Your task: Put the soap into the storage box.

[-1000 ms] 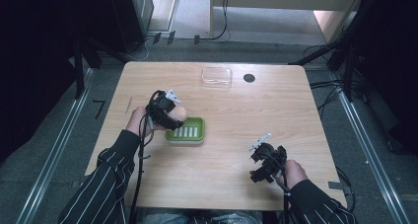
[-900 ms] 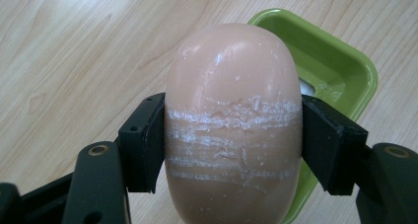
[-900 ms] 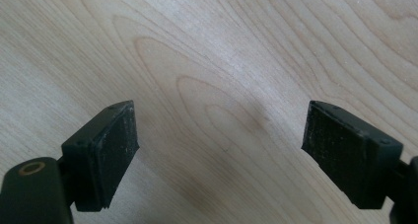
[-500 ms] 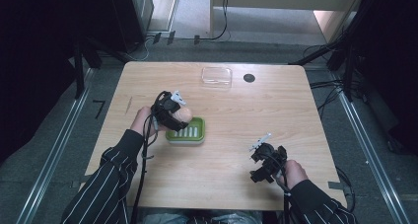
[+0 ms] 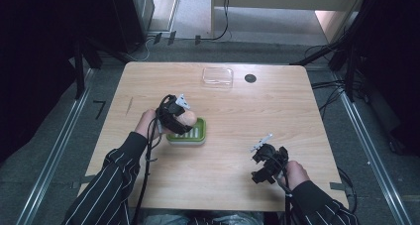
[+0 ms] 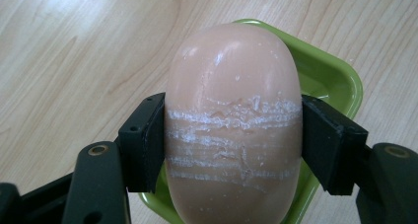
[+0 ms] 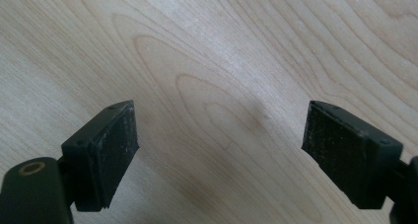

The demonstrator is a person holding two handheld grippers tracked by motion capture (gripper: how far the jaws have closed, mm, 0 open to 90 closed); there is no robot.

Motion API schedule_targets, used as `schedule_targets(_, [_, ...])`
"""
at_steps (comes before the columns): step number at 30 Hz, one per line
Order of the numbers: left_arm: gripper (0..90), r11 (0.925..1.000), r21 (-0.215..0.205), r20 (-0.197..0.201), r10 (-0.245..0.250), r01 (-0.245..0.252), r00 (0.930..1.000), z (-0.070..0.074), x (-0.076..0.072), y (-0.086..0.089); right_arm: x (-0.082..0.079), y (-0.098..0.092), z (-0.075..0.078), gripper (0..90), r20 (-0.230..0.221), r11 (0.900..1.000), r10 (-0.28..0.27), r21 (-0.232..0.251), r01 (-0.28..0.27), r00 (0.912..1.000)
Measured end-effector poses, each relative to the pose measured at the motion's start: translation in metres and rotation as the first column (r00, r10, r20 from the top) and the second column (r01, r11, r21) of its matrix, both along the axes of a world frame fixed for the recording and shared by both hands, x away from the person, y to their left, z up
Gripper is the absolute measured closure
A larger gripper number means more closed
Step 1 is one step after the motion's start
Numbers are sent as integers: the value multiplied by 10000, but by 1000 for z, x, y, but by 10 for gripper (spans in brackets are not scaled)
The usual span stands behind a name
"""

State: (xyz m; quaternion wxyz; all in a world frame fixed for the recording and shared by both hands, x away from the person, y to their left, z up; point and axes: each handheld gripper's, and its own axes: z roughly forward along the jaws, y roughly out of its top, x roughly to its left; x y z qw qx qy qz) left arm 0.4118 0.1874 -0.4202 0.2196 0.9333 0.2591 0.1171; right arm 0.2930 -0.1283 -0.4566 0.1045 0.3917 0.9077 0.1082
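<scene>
A: How far along is it? Start with the table (image 5: 297, 116).

B: On it sits the green dish (image 5: 197, 134), with the clear lid (image 5: 217, 76) well apart at the far edge.

A: And the soap?

B: The soap (image 6: 231, 120) hangs over the dish, clamped in the left gripper (image 6: 231, 140). I judge setting it down and letting go remain.

A: The other hand?

B: The right gripper (image 7: 219, 150) hovers wide, holding nothing.

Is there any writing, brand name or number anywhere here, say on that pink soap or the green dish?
None can be read. The pink soap bar held by the left gripper carries only pale scuff lines, no stamp. The green dish, the clear plastic lid and the wooden table show no lettering.
</scene>
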Motion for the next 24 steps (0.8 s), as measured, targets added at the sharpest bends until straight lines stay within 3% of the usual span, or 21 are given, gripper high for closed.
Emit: schedule_targets(24, [334,9994,200,-63,-276,277,9996,-14,0,-4,0,0,0,143,-9,10000,56,-11,-56,10000])
